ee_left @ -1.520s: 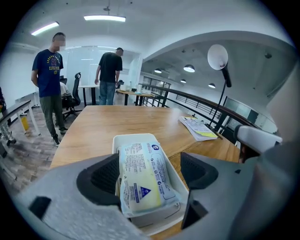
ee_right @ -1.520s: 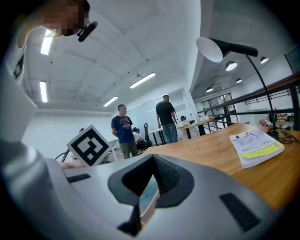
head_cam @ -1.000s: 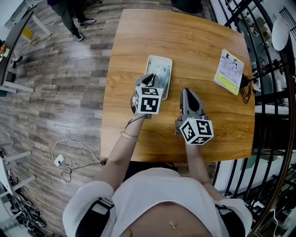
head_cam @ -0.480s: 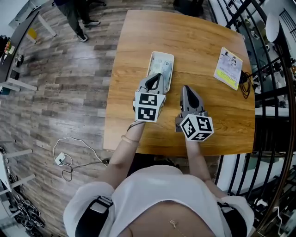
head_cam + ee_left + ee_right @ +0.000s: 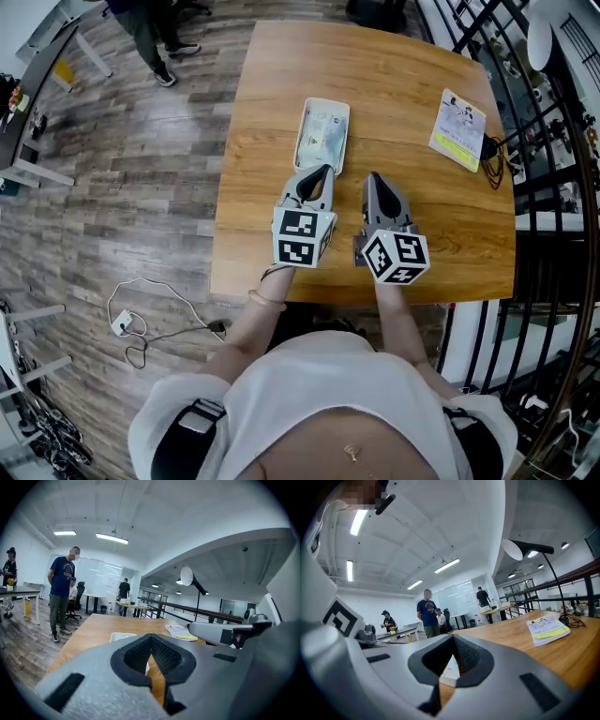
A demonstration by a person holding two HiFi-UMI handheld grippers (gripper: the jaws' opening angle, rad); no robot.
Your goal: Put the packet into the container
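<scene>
packet [image 5: 322, 133] lies inside the white container [image 5: 322, 102], mid-desk [image 5: 412, 66]. left tongs [image 5: 323, 172] clenched, nothing in them, tips just short of the container's near end, not touching it. right tongs [image 5: 371, 177] clenched too, empty, side by side with the left ones, apart from the container. nothing sits between either tongs and the container.

around: leaflet with a yellow strip [image 5: 458, 129] near the desk's right edge, well apart from the container; black cable [image 5: 494, 167] just beside it at the edge. on the floor to the left, a white cable with charger [image 5: 127, 323]; a person [image 5: 141, 23] stands past the far left corner.

vs a second ago: left tongs were over the container, covering its near half. now they're pulled back toward the body and the packet is in full view. right tongs drew back a little too.
</scene>
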